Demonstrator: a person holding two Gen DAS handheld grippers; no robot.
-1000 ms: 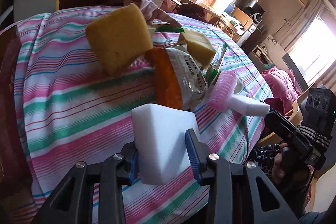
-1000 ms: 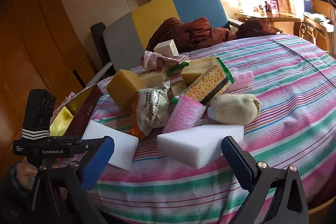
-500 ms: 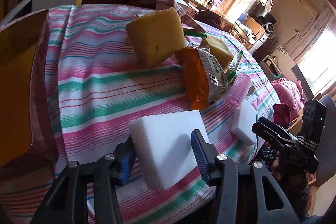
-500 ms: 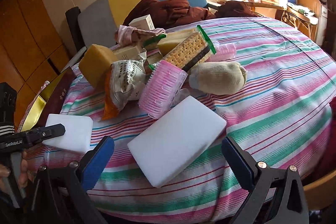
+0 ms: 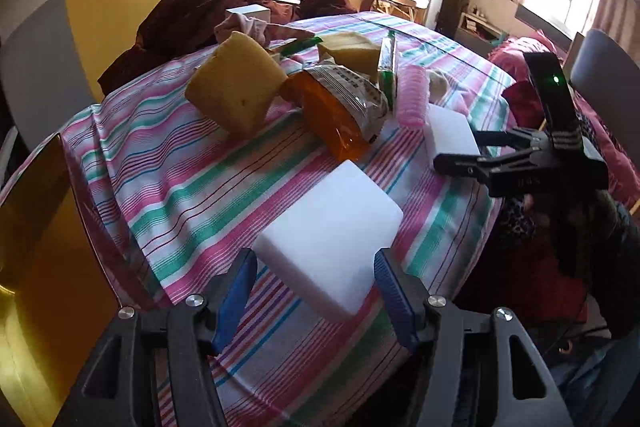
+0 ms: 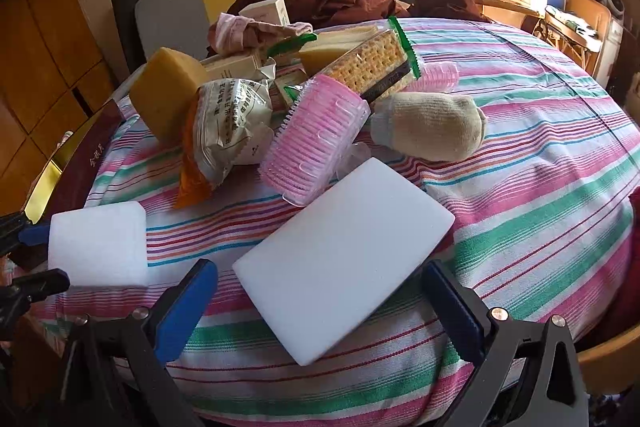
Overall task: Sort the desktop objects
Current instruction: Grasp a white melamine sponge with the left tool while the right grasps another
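- White foam block (image 5: pixel 328 239) flat on striped tablecloth (image 5: pixel 168 187), between blue pads of left gripper (image 5: pixel 316 291); jaws apart, slim gaps either side, nothing clamped.
- Second white foam block (image 6: pixel 344 259) lying ahead of right gripper (image 6: pixel 320 307); jaws spread wide, holding nothing.
- Heaped behind: yellow sponge (image 6: pixel 164 91), orange snack bag (image 6: pixel 224 135), pink brush (image 6: pixel 312 143), cracker pack (image 6: pixel 372 63), beige sock (image 6: pixel 432 127).
- Gold-lined box (image 5: pixel 32 267) at table's left edge.

Little I can read here — gold Chinese characters on the dark red box (image 6: pixel 86 163) by my left, too small to make out; the snack bag (image 6: pixel 232 123) carries printed Chinese lines, illegible too
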